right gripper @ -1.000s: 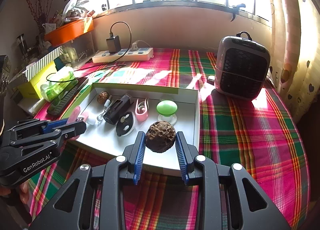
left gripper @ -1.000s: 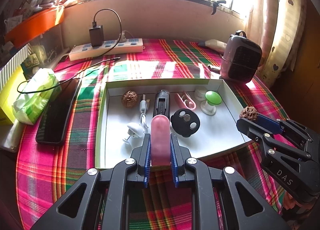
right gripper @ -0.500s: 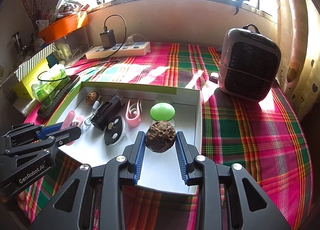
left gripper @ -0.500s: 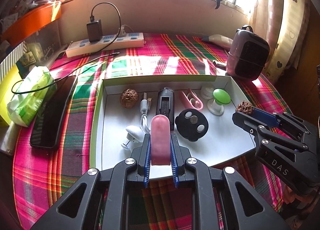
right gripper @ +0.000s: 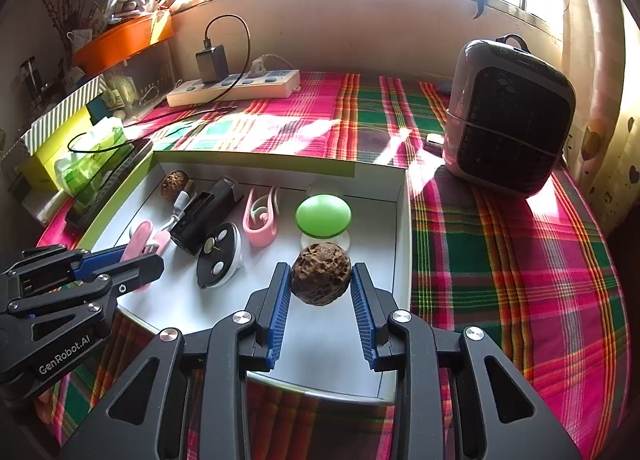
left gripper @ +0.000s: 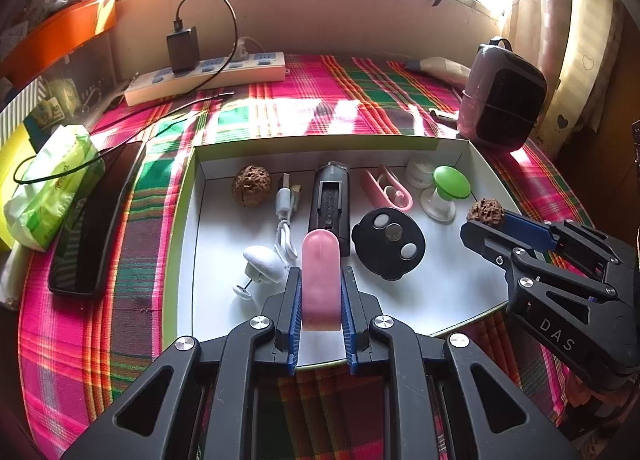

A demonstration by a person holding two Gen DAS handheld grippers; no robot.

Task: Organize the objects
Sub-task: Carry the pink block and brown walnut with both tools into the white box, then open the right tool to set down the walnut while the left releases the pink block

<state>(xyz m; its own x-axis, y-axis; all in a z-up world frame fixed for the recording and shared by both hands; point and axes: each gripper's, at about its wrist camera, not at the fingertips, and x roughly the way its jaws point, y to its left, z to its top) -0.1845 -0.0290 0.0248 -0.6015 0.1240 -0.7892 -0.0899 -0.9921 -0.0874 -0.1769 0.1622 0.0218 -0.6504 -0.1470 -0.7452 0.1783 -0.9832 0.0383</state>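
We bring left gripper [left gripper: 320, 292] with pink case [left gripper: 320, 276] and right gripper [right gripper: 322, 280] with walnut [right gripper: 320, 279] lower, farther over white tray [left gripper: 400, 300] than second ago.

Pink case [left gripper: 320, 280] lower end hidden between gripper pads, orange tray [right gripper: 120, 39] contents blurred, phone [left gripper: 96, 215] partly under tissue pack [left gripper: 48, 187]

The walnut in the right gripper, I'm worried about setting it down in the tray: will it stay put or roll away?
The walnut looks nearly round, so it would probably roll on the white tray's smooth floor once the right gripper lets go. Its deeply pitted shell likely slows it and gives the pads grip. It seems hard, probably not fragile.
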